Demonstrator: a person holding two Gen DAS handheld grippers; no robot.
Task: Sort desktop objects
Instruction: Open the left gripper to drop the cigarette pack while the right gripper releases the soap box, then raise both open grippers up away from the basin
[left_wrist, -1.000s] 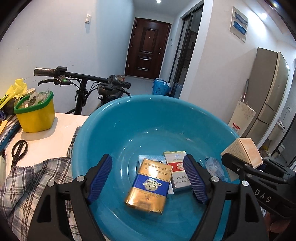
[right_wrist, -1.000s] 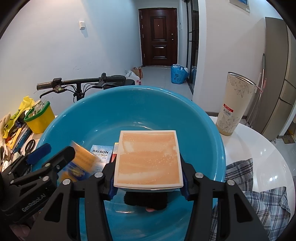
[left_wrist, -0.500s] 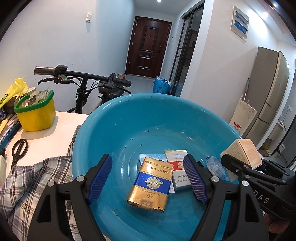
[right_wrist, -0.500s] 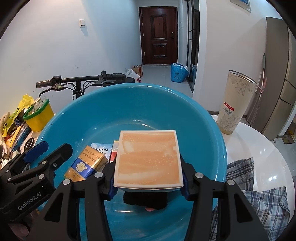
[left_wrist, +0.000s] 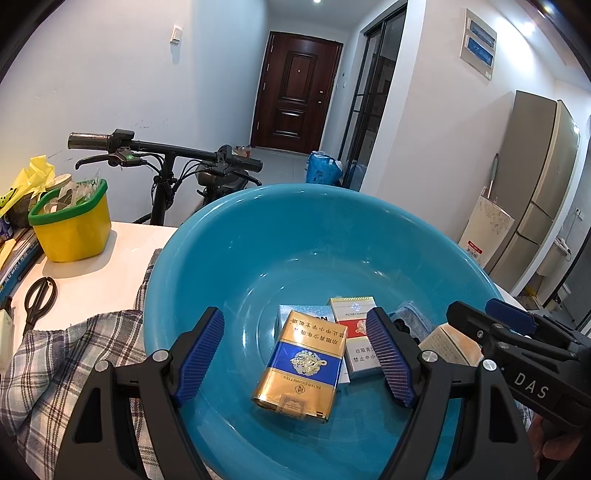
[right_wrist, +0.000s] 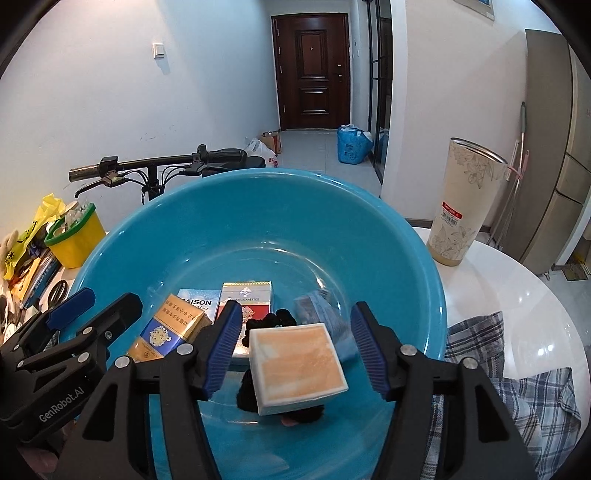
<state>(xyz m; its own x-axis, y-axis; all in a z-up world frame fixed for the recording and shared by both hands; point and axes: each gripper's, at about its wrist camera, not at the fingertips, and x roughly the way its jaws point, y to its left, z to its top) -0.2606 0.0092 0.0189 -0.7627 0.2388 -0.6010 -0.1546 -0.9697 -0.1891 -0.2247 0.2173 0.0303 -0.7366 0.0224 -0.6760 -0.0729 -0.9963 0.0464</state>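
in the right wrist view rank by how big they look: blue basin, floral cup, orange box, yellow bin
1. blue basin
2. orange box, though it lies nearest the camera, so its rank is unsure
3. floral cup
4. yellow bin

Left gripper (left_wrist: 295, 354) and right gripper (right_wrist: 295, 347) (side by side) hold jaws apart.

The left gripper (right_wrist: 55, 328) is showing "GenRobot.AI" in white along its black body. The right gripper (left_wrist: 491, 332) is carrying the letters "DAS". In the blue basin (right_wrist: 258, 206), the pale blue pack (right_wrist: 197, 301) is displaying "RAISON" with its first letter partly hidden, and the red-and-white pack (right_wrist: 245, 295) is reading "FILTER CIGARETTES". The gold-and-blue pack (left_wrist: 304, 363) is bearing "FILTER CIGARETTES" upside down, plus Chinese characters too small to make out.
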